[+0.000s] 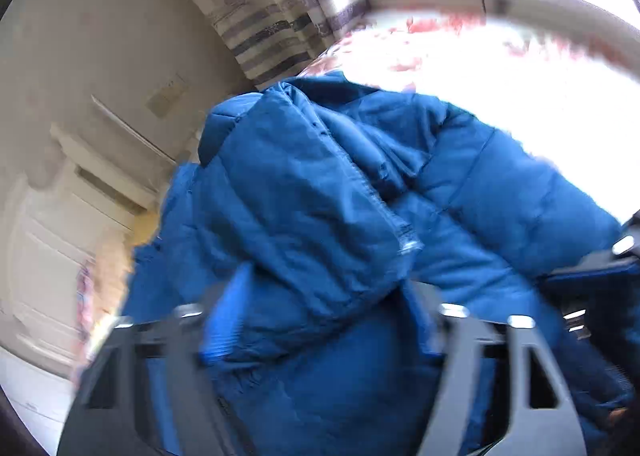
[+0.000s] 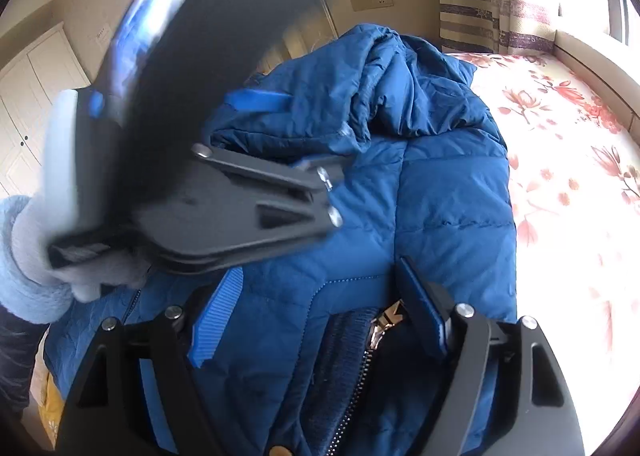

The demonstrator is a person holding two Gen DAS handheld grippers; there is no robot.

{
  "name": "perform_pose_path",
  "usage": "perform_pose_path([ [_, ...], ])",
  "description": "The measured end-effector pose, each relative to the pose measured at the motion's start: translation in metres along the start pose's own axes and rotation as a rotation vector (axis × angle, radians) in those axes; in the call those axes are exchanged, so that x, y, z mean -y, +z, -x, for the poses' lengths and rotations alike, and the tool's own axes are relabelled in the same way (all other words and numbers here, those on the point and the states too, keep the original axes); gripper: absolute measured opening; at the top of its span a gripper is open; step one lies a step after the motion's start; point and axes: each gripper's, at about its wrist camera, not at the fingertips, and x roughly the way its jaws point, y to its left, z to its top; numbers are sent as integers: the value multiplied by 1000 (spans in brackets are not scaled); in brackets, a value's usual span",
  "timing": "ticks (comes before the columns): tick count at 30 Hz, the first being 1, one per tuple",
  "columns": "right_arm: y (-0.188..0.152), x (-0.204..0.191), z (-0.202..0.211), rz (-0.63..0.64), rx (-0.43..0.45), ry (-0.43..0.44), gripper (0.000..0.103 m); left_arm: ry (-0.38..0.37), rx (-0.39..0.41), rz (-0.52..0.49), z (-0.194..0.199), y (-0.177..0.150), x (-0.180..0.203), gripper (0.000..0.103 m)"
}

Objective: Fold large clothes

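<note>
**Bed** [image 2: 568, 159]: floral sheet, and your work surface. The garment lies on its left part, bunched in a heap.

**Jacket** [image 2: 440, 183]: blue quilted puffer, partly gathered, panels doubled over one another, not yet a flat packet. Judged step: you are mid-fold, bringing the upper part over the body. Next you need a firm pinch on the loose layer, a carry across, then a flat lay-down.

**Hood** [image 2: 384, 67]: crumpled at the far end, needs smoothing.

**Left claw** [image 1: 320, 312]: your gloved hand [image 2: 36, 248] carries it. A padded fold sits between its fingers. The view is blurred, so you cannot tell whether it is pinched.

**Right claw** [image 2: 320, 308]: fingers apart, straddling the near edge and clamping nothing.

**Zip** [image 2: 360, 368]: metal teeth beside a dark ribbed lining, undone at the near edge.
</note>
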Motion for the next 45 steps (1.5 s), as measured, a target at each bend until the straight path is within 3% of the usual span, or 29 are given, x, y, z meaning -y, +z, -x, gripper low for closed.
perform_pose_path([
  [2,0,2,1,-8,4,9,78,2,57,30,11,-4,-10,29],
  [4,-1,4,2,-15,9,15,78,-59,134,178,31,-10,-40,24],
  [8,-3,5,3,-18,10,16,78,-244,298,722,67,-61,-159,22],
  [11,-3,6,3,-18,9,17,78,-379,375,1104,70,-145,-230,21],
  [14,-3,6,3,-17,7,19,79,-469,356,1380,45,-236,-263,22],
  [16,-3,6,3,-16,5,18,79,-469,284,1512,24,-284,-267,28],
  [18,-3,7,4,-16,3,17,79,-506,233,1586,5,-314,-265,29],
  [20,-3,6,4,-15,0,14,79,-599,247,1652,-14,-335,-262,36],
  [21,-3,6,4,-14,-1,12,79,-612,264,1662,-15,-337,-263,42],
  [23,-2,5,4,-13,-3,8,79,-646,313,1650,-8,-334,-262,69],
  [25,-1,5,4,-12,-3,8,80,-658,353,1624,-6,-321,-266,84],
  [27,-2,5,3,-12,-3,8,80,-588,315,1612,-10,-308,-268,81],
  [28,-1,4,4,-12,-3,7,80,-535,263,1603,-15,-303,-267,60],
  [29,-1,4,4,-11,-3,7,80,-512,223,1601,-19,-298,-265,26],
  [30,-2,5,4,-11,-3,7,80,-499,179,1604,-25,-296,-262,23],
  [32,-2,4,3,-10,-3,5,80,-476,193,1580,-24,-294,-259,19],
  [36,-3,4,3,-11,-3,4,80,-386,330,1490,33,-290,-263,17],
  [38,-3,4,3,-11,-3,5,80,-344,350,1463,51,-291,-268,17],
  [39,-3,4,3,-11,-3,5,80,-352,327,1446,50,-290,-269,17],
  [43,-3,5,3,-12,-3,6,80,-359,108,1339,16,-279,-258,24],
  [45,-3,4,4,-11,1,2,80,-287,133,1360,17,-291,-251,31],
])
